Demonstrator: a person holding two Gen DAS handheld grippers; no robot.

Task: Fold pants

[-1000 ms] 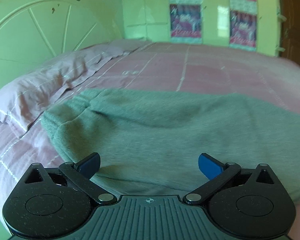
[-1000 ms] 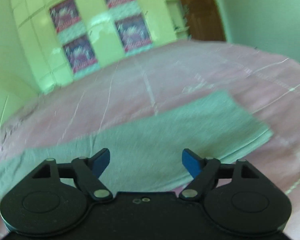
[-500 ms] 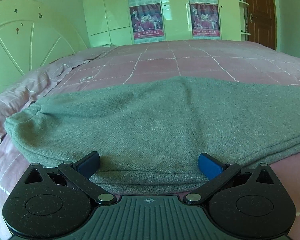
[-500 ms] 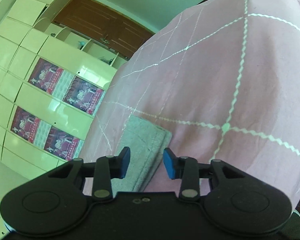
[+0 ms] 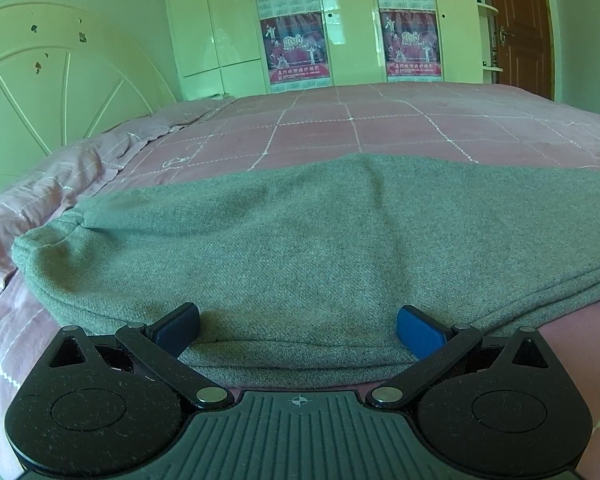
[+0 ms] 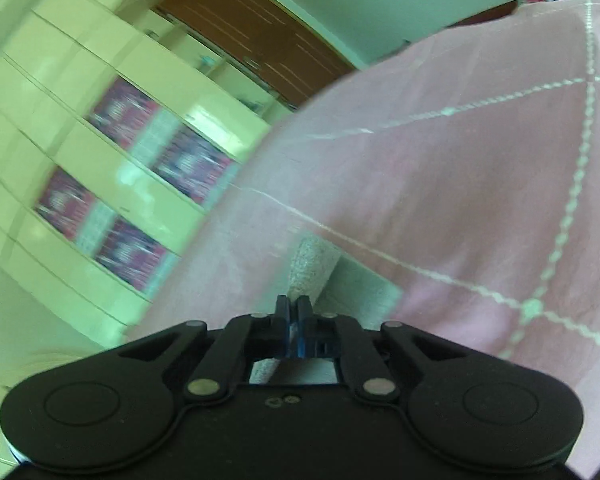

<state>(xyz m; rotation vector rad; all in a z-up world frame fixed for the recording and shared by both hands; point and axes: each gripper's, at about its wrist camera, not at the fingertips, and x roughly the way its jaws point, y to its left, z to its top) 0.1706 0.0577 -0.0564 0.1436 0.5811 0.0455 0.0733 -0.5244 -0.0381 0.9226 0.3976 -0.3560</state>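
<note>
One pair of grey-green pants (image 5: 320, 248) lies flat across the pink checked bedspread (image 5: 380, 128), its rounded waist end toward the pillow (image 5: 40, 196) on the left and its length running off the right edge of the left wrist view. In the right wrist view only a small piece of the pants (image 6: 312, 264) shows, a raised fold of cloth just beyond the fingertips with a flatter layer beside it; the rest is cut off behind the tool body.

The left gripper (image 5: 298, 326) has its jaws spread wide, both blue pads resting at the near edge of the pants with nothing clamped. The right gripper (image 6: 293, 312) has its jaws drawn together on the pants' fold.

Behind the bed stand one cream headboard (image 5: 60, 92), a wardrobe (image 5: 220, 28) bearing four red posters (image 5: 296, 52), partly cropped at the top, and one brown door (image 5: 520, 28). The right wrist view is motion-blurred, so the posters there are unreadable.
</note>
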